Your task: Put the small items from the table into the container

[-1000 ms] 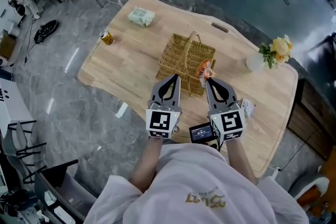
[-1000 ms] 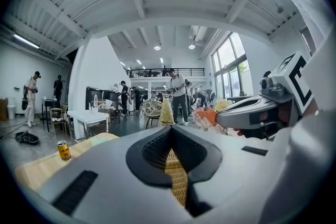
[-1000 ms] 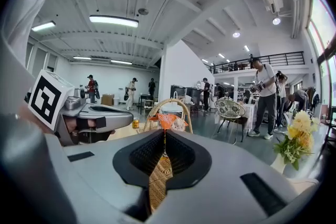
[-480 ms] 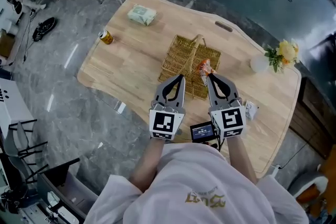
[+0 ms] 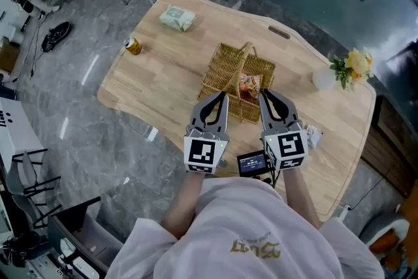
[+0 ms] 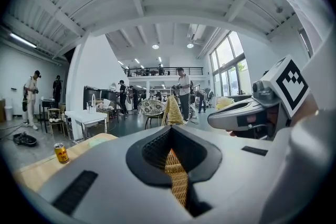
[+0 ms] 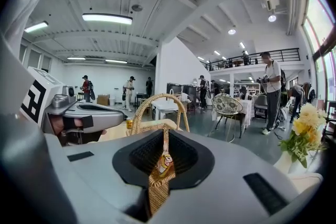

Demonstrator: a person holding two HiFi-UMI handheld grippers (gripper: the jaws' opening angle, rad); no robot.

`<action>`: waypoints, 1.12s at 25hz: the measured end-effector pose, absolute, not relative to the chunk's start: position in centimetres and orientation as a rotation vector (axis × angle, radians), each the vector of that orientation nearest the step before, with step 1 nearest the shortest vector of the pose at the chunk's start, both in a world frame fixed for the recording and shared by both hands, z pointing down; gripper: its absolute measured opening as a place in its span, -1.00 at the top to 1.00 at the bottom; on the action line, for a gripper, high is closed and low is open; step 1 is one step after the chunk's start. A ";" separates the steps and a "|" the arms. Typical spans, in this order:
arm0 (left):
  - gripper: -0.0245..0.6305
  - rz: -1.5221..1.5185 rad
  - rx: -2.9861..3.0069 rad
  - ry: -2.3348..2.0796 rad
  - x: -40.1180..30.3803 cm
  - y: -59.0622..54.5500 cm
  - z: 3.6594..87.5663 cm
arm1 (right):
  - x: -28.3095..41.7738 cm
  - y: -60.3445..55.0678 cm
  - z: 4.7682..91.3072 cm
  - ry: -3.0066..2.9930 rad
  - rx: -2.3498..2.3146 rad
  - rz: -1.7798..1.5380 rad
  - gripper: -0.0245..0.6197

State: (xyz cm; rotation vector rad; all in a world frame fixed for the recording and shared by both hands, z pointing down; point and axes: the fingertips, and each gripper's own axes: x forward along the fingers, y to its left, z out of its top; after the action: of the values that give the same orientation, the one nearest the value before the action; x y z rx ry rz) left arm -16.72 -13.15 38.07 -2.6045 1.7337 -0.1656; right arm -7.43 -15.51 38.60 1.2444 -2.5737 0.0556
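Observation:
A woven wicker basket [image 5: 230,72] with a hoop handle stands in the middle of the wooden table [image 5: 157,85]. My right gripper [image 5: 262,93] is at the basket's near right edge, shut on a thin orange snack packet [image 5: 249,87] that hangs over the basket's inside. In the right gripper view the packet [image 7: 162,161] shows edge-on in the slit of the right gripper [image 7: 157,186], with the basket handle [image 7: 140,110] just beyond. My left gripper [image 5: 222,96] is shut and holds nothing, its tip at the basket's near edge. Its slit [image 6: 173,157] shows only wicker [image 6: 178,183].
A pale green packet [image 5: 177,19] lies at the table's far left and a gold can [image 5: 133,46] stands at its left edge. A white vase of yellow flowers [image 5: 346,66] is at the right. A small white item [image 5: 312,135] lies beside my right gripper.
My right gripper has carried the orange packet a little left, from the basket's right rim to over its inside. The left gripper has barely moved.

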 end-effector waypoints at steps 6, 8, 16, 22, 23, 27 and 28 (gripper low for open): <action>0.91 -0.138 -2.601 1.725 -15.8 -12.4 36.6 | -5.3 -14.4 37.6 -2.571 1.331 0.041 0.83; 0.91 -0.131 -2.604 1.713 -15.4 -12.1 35.9 | -4.3 -14.2 37.0 -2.567 1.370 0.032 0.83; 0.91 -0.091 -2.592 1.589 -12.6 -11.5 33.8 | 2.2 -13.1 35.1 -2.520 1.586 0.058 0.83; 0.91 -0.053 -2.595 1.594 -11.0 -11.5 33.3 | 5.6 -11.5 34.4 -2.513 1.670 0.055 0.83; 0.91 -0.047 -2.599 1.597 -10.9 -11.5 33.2 | 5.7 -11.2 34.3 -2.518 1.673 0.046 0.83; 0.91 -0.041 -2.614 1.600 -10.5 -11.5 33.3 | 6.0 -10.4 34.5 -2.516 1.675 0.055 0.83; 0.91 -0.045 -2.614 1.602 -10.4 -11.5 33.3 | 6.2 -10.3 34.5 -2.516 1.679 0.057 0.83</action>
State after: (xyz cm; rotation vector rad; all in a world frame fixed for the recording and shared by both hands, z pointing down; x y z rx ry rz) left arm -10.43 -11.51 33.33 -2.6144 1.6016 -0.0452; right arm 6.18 -10.32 34.45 1.6793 -2.5164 0.0572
